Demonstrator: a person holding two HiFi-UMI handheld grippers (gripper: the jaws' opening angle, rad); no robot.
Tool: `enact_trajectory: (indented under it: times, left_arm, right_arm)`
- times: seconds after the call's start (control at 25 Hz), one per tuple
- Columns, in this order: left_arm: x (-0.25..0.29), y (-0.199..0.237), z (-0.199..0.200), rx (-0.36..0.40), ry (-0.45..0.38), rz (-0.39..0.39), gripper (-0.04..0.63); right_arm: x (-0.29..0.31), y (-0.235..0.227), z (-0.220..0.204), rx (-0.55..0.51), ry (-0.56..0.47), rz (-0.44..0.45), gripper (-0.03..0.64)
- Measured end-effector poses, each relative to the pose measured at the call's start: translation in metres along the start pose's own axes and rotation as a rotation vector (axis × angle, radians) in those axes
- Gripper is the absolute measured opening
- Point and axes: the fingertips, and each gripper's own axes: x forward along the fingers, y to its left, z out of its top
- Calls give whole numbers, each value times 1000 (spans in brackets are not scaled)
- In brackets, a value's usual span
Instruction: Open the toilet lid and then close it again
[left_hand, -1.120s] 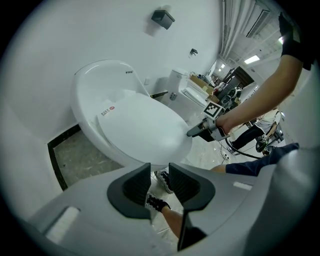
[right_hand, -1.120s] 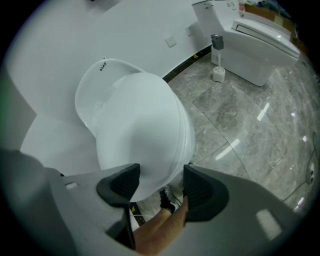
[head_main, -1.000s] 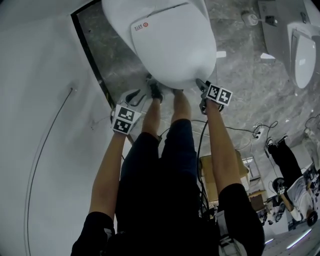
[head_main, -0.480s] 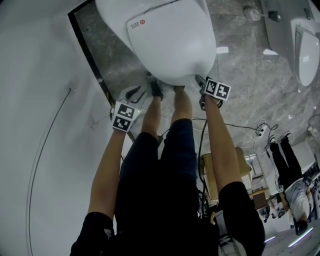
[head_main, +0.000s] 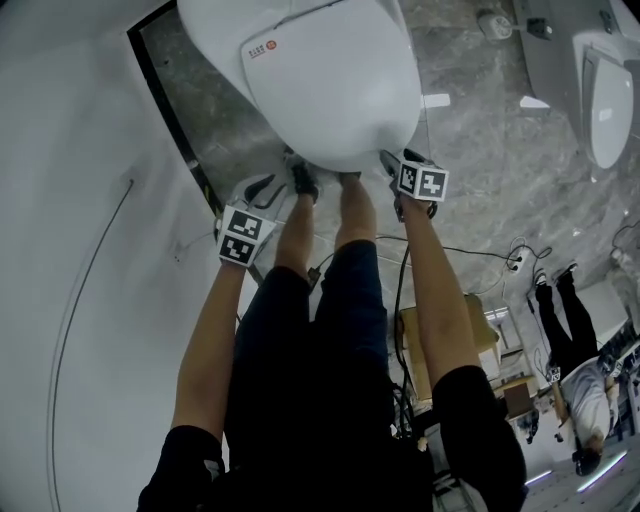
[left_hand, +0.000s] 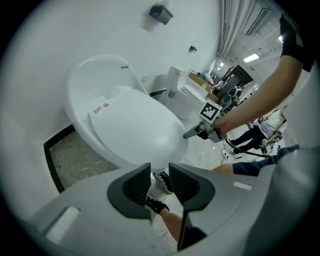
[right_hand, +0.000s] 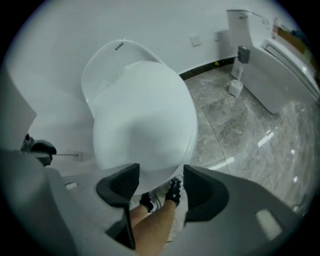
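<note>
Okay, so the glossy white oval plastic toilet lid (head_main: 330, 85) is down flat on the white ceramic bowl (left_hand: 74, 107). It fills the upper middle of the head view, with its front edge just above my black shoes (head_main: 306, 181).

My right gripper (head_main: 388, 160) sits at the lid's front-right rim. Its jaws are spread fairly wide with nothing in them, and the lid's front lip shows just beyond them in the right gripper view. I can't tell if it's touching yet. My left gripper (head_main: 262, 188) hangs lower and further left, clear of the lid. Its jaws are only a narrow gap apart and it's empty too.

Handling-wise, I'd guess the lid is stiff moulded plastic, light enough to lift, but shiny and slick. Squeezing the curved top would probably just slide off. The front lip looks like the spot: get a jaw under the overhang and swing it up on the hinge at the back. It may have a damper, so I wouldn't force it.

Count:
- one lid
- one small red sticker (head_main: 263, 47) on it
- two grippers
- two shoes
- one more white fixture (head_main: 605, 95) at the far upper right, on the grey marble floor (head_main: 480, 150)
</note>
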Motion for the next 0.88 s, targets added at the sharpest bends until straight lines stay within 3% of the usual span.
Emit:
enact_trajectory:
  times: [0.16,0.44,0.76,0.8,0.88]
  left_arm:
    - [-5,-11,14,-17,-21,-9,123]
    - [-32,-29,39,-33,-62,-4,123]
    - [-81,-35,64,-47,-108,34,121]
    - [-85,-39,69,-48,-118,24,103]
    - [-96,-50,80,-55,-142,-8,41]
  right_arm:
    - [-21,20,9,-167,12,-18,270]
    - [-86,58,38,-371,-19,44,259]
    - [-152,116,43,-605,-10,113,52]
    - [-161,122,44,-644,-6,122,9]
    - [-179,135,40,-693,1,163,3]
